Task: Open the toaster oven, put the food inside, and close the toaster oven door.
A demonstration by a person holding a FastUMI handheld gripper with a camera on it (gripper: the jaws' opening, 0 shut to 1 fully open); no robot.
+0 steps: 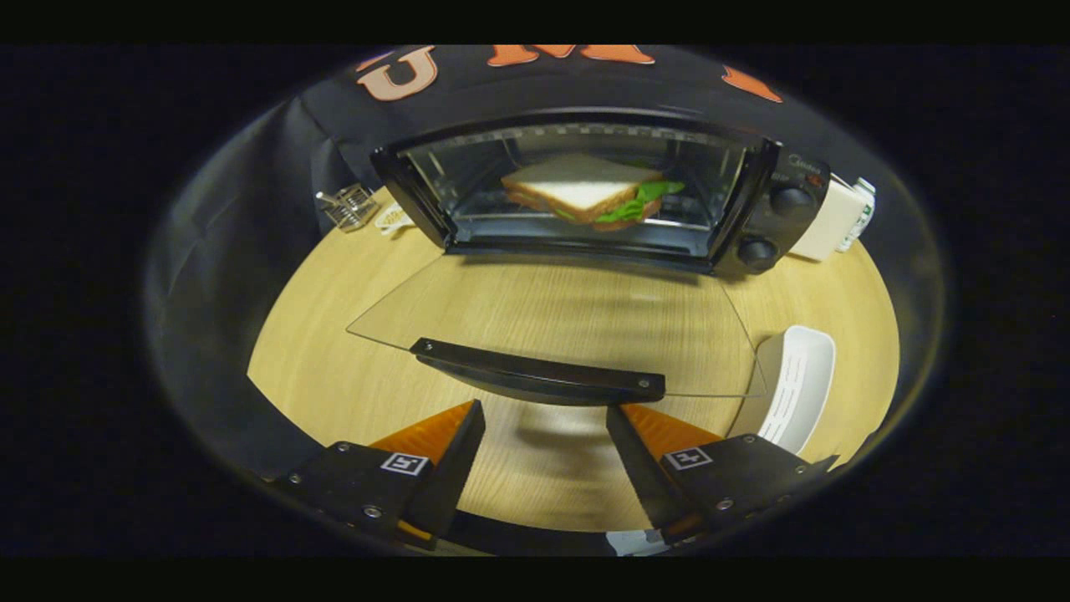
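Gripper spread wide, fingers clear of everything, nothing held. Door handle lay just ahead of fingertips, apart from them. Glass door folded down flat over wooden table. Toaster oven beyond, cavity open. Sandwich sat inside on rack. Two knobs beside the cavity. White tray beside door. Small wire object near oven's far side, possibly rack; too blurred to confirm.
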